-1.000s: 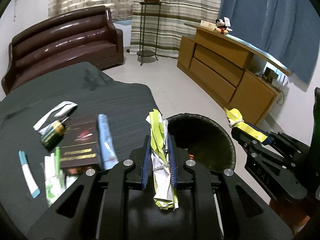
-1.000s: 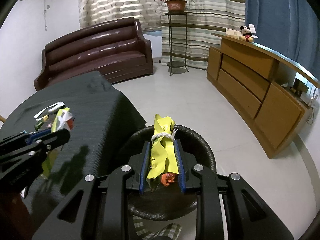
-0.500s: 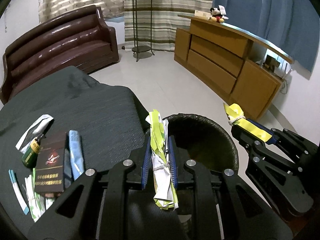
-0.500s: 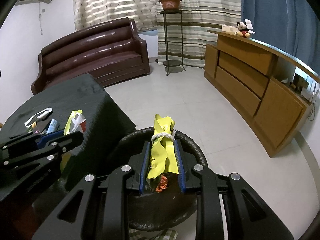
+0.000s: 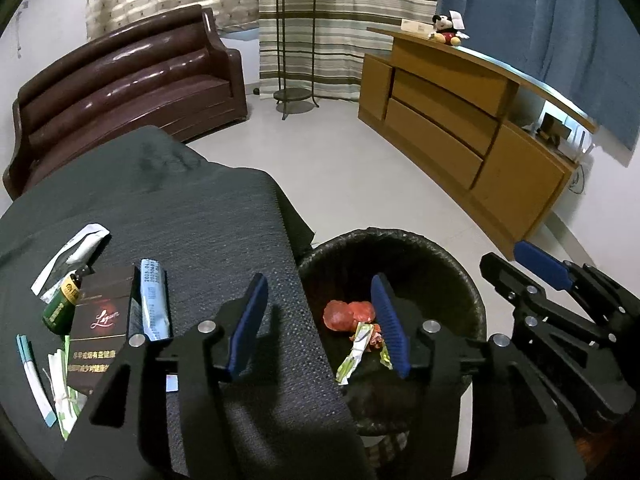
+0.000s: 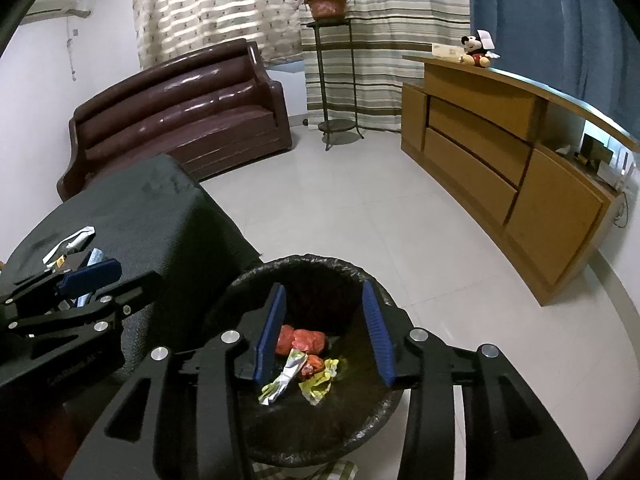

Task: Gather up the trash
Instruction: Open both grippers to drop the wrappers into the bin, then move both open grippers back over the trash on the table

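Observation:
A black trash bin (image 5: 436,256) (image 6: 320,266) stands on the floor beside the dark table. Inside it lie red crumpled trash (image 5: 348,314) (image 6: 304,340), a green-white wrapper (image 5: 354,350) (image 6: 282,378) and a yellow wrapper (image 6: 320,382). My left gripper (image 5: 322,326) is open and empty, straddling the table edge and the bin rim. My right gripper (image 6: 324,336) is open and empty above the bin; it also shows in the left wrist view (image 5: 520,264).
On the dark table (image 5: 180,208) lie a dark cigarette box (image 5: 98,332), a blue packet (image 5: 154,304), a green bottle (image 5: 60,308), a white wrapper (image 5: 76,246), a pen (image 5: 34,380) and green-white paper (image 5: 64,400). A brown sofa (image 5: 128,80), plant stand (image 5: 294,48) and wooden cabinet (image 5: 460,128) stand behind.
Both grippers have opened. The green-white wrapper from the left and the yellow wrapper from the right have dropped into the bin.

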### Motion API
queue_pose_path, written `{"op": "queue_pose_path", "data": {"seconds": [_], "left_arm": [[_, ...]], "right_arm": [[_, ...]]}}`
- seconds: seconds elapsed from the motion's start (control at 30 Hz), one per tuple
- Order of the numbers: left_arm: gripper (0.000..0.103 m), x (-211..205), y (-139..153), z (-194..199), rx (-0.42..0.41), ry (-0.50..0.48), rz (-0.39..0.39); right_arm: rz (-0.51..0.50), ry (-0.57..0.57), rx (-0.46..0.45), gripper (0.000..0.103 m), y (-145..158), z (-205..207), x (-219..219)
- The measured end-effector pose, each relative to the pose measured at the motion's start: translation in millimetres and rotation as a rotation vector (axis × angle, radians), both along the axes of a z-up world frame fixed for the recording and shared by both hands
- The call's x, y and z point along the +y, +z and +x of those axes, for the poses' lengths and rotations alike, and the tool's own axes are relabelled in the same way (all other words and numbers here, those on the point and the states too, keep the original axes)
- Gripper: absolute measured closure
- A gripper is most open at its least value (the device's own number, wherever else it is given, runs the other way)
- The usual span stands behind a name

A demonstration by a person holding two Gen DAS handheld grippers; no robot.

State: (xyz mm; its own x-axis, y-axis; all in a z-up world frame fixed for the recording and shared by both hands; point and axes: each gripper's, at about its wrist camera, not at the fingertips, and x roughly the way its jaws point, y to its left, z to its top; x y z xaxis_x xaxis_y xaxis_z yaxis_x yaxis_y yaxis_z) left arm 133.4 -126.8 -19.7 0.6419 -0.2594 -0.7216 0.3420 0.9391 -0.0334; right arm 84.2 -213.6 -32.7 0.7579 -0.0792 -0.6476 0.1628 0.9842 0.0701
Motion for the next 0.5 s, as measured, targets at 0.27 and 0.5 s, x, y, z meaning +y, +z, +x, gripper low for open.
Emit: {"op": "queue_pose_path", "data": {"seconds": [0.27,0.5], "left_arm": [[0.05,19.6,7.6,-10.5,-0.014,0.021,-0.008],[0.05,51.5,16.4,-28.3,-0.022,0.059,-0.014]], "right_arm": [[0.003,0.005,0.0,0.058,4.1,-5.9,4.3],[0.02,0.054,0.014,0.056,5.3,-9.8,28.3]]}}
